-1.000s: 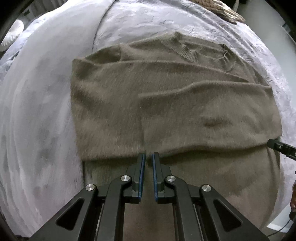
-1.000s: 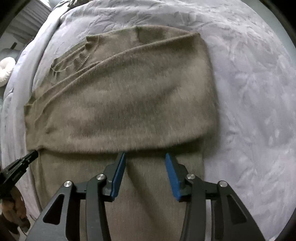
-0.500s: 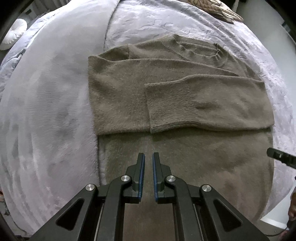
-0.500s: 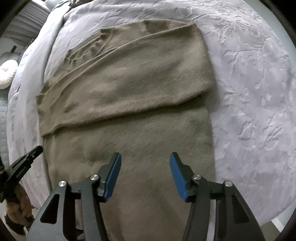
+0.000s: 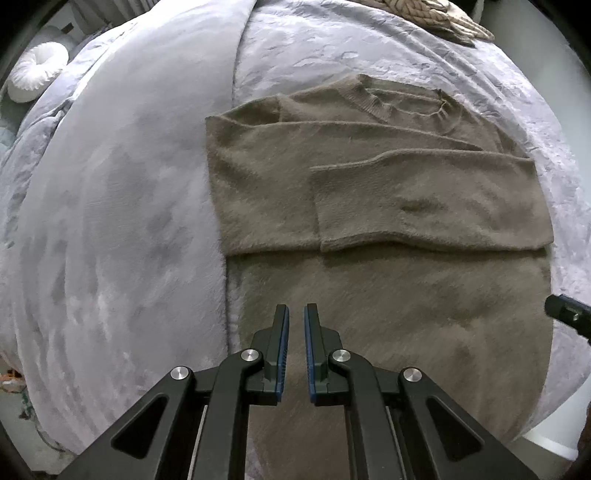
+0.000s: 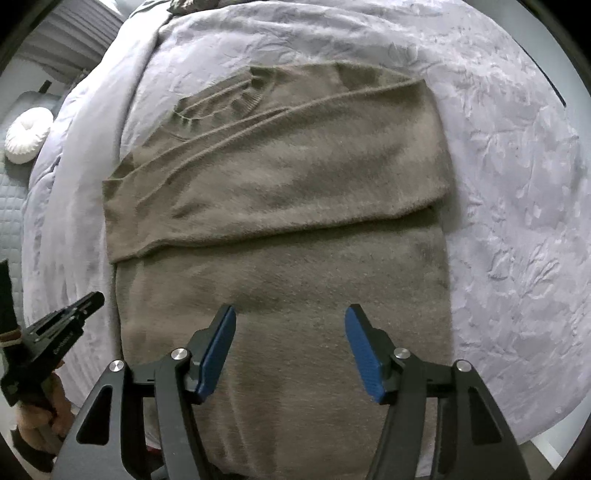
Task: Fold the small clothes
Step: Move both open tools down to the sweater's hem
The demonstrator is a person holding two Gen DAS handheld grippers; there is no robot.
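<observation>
An olive-brown knit sweater point(image 5: 388, 229) lies flat on a grey bed, collar at the far end, both sleeves folded across its chest. It also shows in the right wrist view point(image 6: 288, 221). My left gripper point(image 5: 296, 314) hovers above the sweater's lower body near its left edge, jaws nearly together with a narrow gap, holding nothing. My right gripper point(image 6: 290, 317) hovers above the lower body, jaws wide apart and empty. The left gripper shows at the left edge of the right wrist view point(image 6: 62, 332).
A grey bedspread point(image 5: 110, 221) covers the bed, with a smoother blanket part on the left. A white round cushion point(image 5: 37, 74) lies far left. A beige knitted item point(image 5: 432, 14) lies at the bed's far end. The bed's near edge is just below the sweater hem.
Both grippers have drawn back toward the hem and risen, so more of the sweater is in view. The sweater itself has not moved.
</observation>
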